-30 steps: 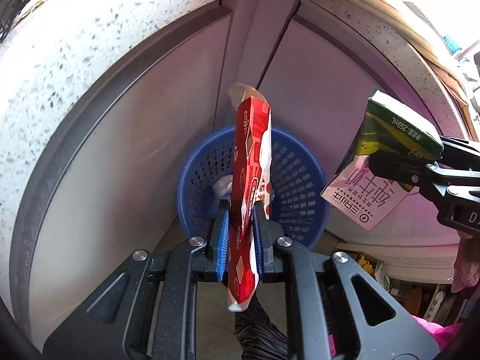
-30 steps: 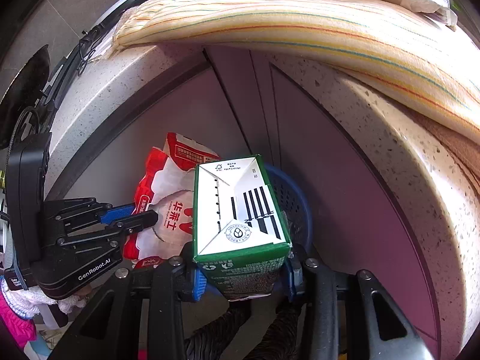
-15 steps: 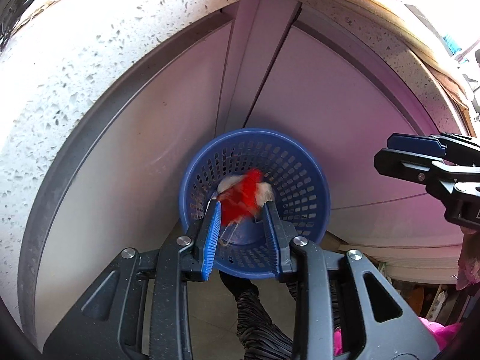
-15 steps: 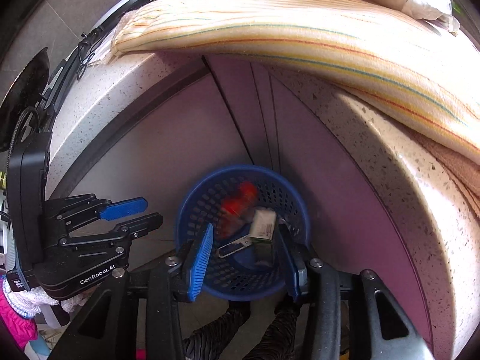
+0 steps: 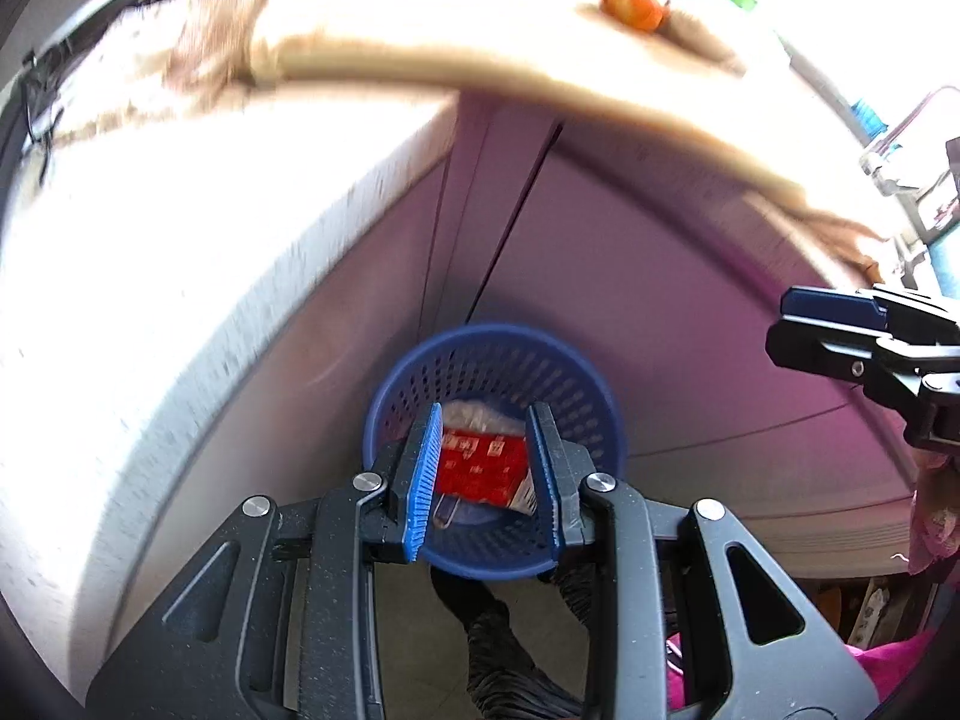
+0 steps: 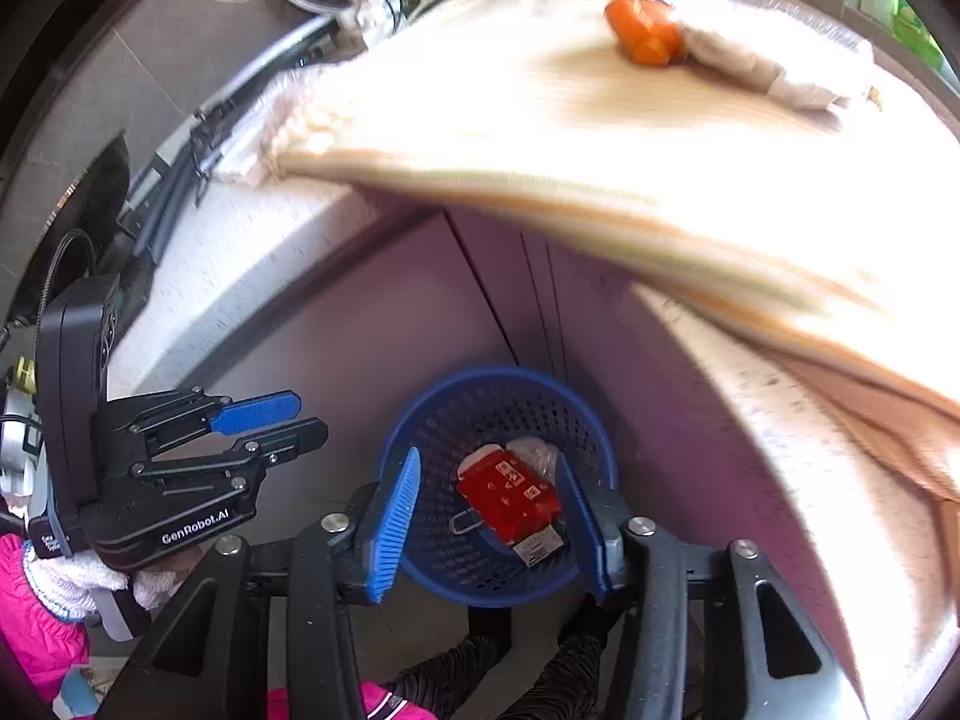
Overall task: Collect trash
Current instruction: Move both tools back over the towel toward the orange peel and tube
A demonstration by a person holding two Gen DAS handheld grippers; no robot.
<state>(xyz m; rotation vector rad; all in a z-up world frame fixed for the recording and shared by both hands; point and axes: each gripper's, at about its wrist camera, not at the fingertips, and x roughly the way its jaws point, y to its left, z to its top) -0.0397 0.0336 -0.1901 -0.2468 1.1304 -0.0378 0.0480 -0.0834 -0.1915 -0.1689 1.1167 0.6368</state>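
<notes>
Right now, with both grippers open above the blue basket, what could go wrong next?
1. The orange object and crumpled white wrapper lie on the striped cloth; snagging the overhanging cloth could drag them off.
2. The left gripper and right gripper are close together, so they may collide when rising.
3. The blue basket is light-looking; a low finger could tip it, spilling the red packet.

You're wearing pink sleeves and white knit gloves, gripping black GenRobot.AI-marked left gripper (image 6: 282, 417), silver screws sitting behind blue-padded fingers (image 6: 258, 410).
</notes>
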